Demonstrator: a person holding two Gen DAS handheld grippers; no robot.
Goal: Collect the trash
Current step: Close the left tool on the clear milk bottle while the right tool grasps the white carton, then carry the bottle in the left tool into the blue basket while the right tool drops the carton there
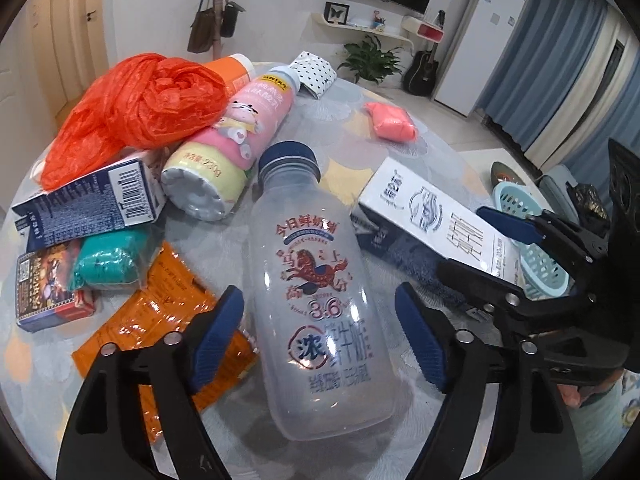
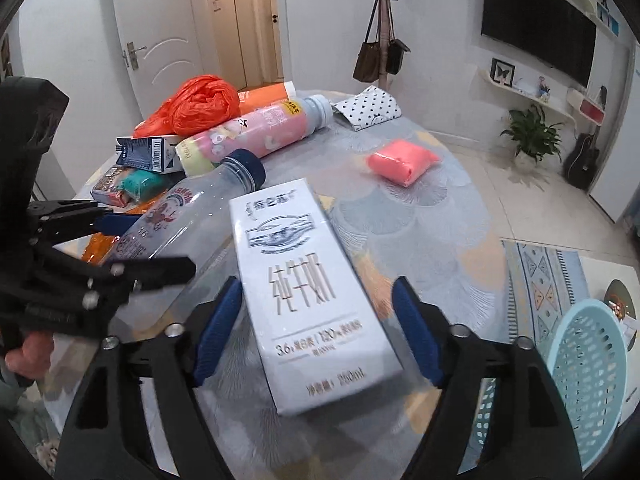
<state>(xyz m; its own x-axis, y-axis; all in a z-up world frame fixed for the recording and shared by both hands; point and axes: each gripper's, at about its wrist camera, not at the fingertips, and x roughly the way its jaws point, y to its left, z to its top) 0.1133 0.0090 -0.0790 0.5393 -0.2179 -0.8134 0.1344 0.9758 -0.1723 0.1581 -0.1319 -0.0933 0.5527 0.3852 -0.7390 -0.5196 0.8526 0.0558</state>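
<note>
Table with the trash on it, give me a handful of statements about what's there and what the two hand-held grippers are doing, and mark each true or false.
1. The left hand-held gripper is open, its fingers either side of the clear milk bottle. True.
2. The right hand-held gripper is clamped shut on the white milk carton. False: its jaws stand open, with the carton lying between them on the table.
3. The clear milk bottle has no cap. False: a dark blue cap is on its neck.
4. An orange plastic bag sits on top of the pile at the far left. True.
5. The light blue basket is off the table's right edge. True.
</note>
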